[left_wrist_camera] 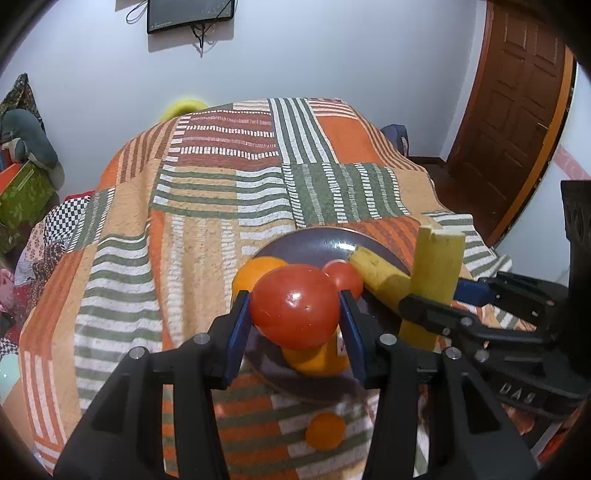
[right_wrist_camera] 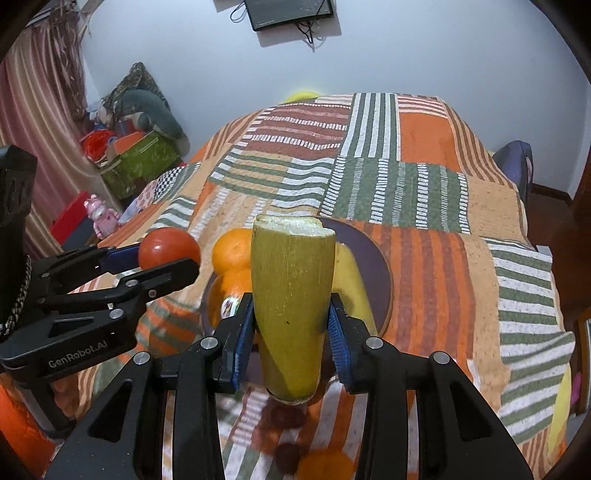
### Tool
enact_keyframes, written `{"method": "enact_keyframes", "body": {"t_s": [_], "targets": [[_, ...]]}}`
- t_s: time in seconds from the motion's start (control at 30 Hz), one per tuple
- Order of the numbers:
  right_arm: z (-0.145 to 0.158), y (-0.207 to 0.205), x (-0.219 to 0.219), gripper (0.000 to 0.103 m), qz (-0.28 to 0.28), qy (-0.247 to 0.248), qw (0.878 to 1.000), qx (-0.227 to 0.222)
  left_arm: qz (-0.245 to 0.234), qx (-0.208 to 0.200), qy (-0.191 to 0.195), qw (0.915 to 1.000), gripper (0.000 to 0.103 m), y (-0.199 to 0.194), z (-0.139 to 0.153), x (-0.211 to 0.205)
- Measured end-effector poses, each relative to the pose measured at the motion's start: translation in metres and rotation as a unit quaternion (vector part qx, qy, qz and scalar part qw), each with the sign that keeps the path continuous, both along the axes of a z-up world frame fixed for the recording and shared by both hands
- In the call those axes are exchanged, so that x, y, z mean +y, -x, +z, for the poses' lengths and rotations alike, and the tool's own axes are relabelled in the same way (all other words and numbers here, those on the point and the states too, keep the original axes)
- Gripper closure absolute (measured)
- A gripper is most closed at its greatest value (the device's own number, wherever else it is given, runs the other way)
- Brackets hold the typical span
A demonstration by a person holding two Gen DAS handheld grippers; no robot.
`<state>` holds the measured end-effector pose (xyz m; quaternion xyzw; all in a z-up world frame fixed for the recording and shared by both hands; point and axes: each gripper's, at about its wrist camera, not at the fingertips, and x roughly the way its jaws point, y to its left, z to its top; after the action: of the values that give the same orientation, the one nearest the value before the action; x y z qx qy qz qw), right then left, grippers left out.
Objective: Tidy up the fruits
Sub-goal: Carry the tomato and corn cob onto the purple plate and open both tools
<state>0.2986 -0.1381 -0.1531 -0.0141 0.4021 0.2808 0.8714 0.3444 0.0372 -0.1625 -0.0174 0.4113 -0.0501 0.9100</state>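
Observation:
My left gripper [left_wrist_camera: 295, 314] is shut on a red tomato [left_wrist_camera: 295, 310] and holds it above the near side of a dark round plate [left_wrist_camera: 314, 240]. The plate holds an orange [left_wrist_camera: 255, 275], a second orange [left_wrist_camera: 317, 360] under the tomato, a smaller red tomato [left_wrist_camera: 345, 277] and a yellow cut piece [left_wrist_camera: 376, 275]. My right gripper [right_wrist_camera: 291, 328] is shut on a yellow-green cut stalk piece [right_wrist_camera: 291, 306], held upright over the plate's [right_wrist_camera: 376, 273] near edge. It also shows in the left wrist view [left_wrist_camera: 434, 280]. A loose orange [left_wrist_camera: 325, 430] lies on the bedspread in front of the plate.
The plate sits on a bed with a striped orange, green and white patchwork spread [left_wrist_camera: 221, 206]. Boxes and soft toys [right_wrist_camera: 136, 147] are piled left of the bed. A wooden door [left_wrist_camera: 513, 110] stands to the right. A dark screen [left_wrist_camera: 190, 14] hangs on the far wall.

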Motion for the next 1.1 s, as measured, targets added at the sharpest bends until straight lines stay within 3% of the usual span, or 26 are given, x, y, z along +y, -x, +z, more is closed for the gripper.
{"method": "enact_keyframes", "body": {"t_s": [0.47,0.7,0.87,1.1], "targets": [[-0.016,-0.023,0.012,0.068,0.011,-0.005,1.0,0.014,0.013,0.038,0.016,0.9991,0.056,-0.049,-0.027,0.003],[-0.019,-0.018,0.021,0.068,0.019,0.023,1.0,-0.003,0.004,0.035,0.006,0.9994,0.053,-0.05,-0.032,-0.003],[-0.018,-0.018,0.015,0.068,0.018,0.013,1.0,0.005,0.005,0.028,0.005,0.9996,0.04,-0.048,-0.029,-0.003],[-0.009,-0.009,0.01,0.064,0.014,0.022,1.0,-0.014,0.009,0.022,0.011,0.9997,0.04,-0.035,-0.02,0.002]]}}
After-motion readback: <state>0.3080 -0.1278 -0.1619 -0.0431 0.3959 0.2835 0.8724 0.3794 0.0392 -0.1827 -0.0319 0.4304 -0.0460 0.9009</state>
